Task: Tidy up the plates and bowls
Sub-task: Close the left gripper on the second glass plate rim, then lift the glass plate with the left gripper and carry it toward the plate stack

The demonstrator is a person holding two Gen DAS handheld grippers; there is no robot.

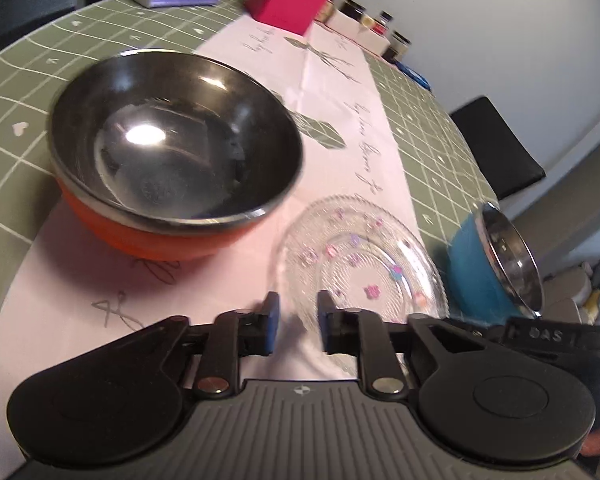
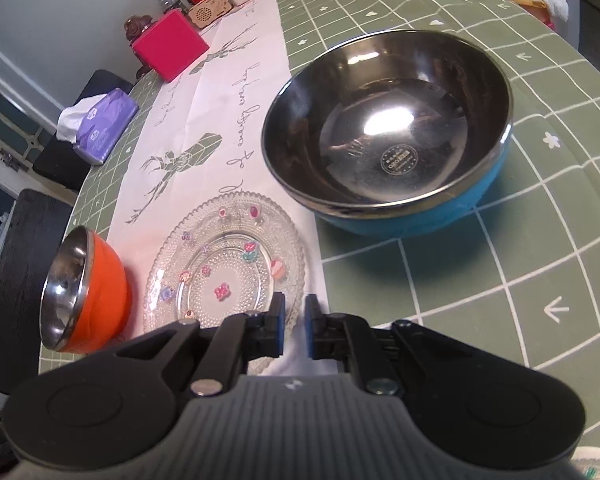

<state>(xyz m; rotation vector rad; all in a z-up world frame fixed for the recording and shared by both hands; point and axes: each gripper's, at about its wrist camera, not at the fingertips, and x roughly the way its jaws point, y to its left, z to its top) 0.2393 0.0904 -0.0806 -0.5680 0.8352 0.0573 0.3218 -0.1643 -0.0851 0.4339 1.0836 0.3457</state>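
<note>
Hovering both grippers, left gripper [image 1: 294, 322] and right gripper [image 2: 295, 326], at the 6 o'clock rim of the glass plate [image 2: 224, 268]; jaws narrow, gripping nothing. Nothing stacked yet on the counter [image 2: 540, 220]. Likely next: pinching the thin beaded rim. Flanking: orange bowl [image 1: 172, 160] at 9 o'clock, blue bowl [image 2: 388, 128] at 2 o'clock, steel-lined, slick.
</note>
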